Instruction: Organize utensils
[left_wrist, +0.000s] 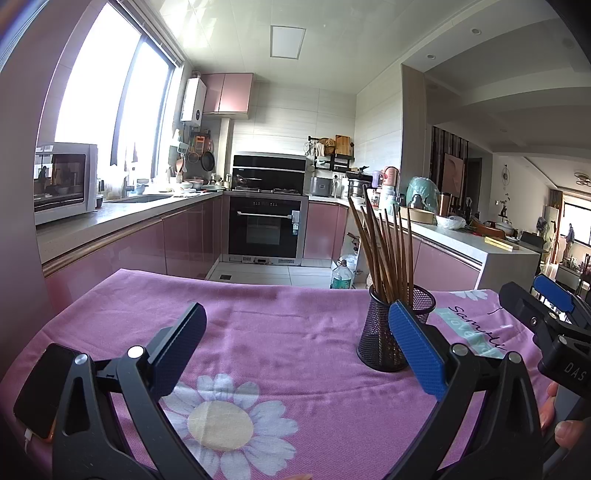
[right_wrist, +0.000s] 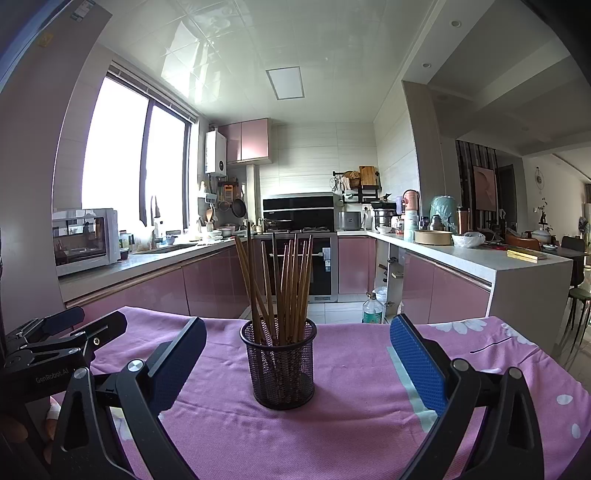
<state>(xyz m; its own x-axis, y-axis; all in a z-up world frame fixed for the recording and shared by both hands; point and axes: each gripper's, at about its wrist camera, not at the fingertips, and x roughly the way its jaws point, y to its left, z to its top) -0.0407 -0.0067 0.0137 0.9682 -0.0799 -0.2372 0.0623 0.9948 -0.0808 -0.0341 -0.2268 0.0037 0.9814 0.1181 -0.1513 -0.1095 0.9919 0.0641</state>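
A black mesh cup (right_wrist: 279, 363) stands upright on the pink flowered cloth (right_wrist: 351, 417), holding several brown chopsticks (right_wrist: 284, 280) that fan upward. My right gripper (right_wrist: 297, 349) is open and empty, its fingers wide to either side of the cup and nearer the camera. In the left wrist view the same mesh cup (left_wrist: 384, 334) with its chopsticks (left_wrist: 384, 247) sits right of centre, partly behind my blue right finger (left_wrist: 417, 347). My left gripper (left_wrist: 295, 339) is open over bare cloth, holding nothing. The other gripper (left_wrist: 543, 314) shows at the far right edge there.
The table's far edge drops to a tiled kitchen floor with a plastic bottle (right_wrist: 372, 308). Pink cabinets, an oven (right_wrist: 295, 266) and counters lie beyond. A white microwave (right_wrist: 85, 240) stands on the left counter. The left gripper's body (right_wrist: 55, 343) shows at the right view's left edge.
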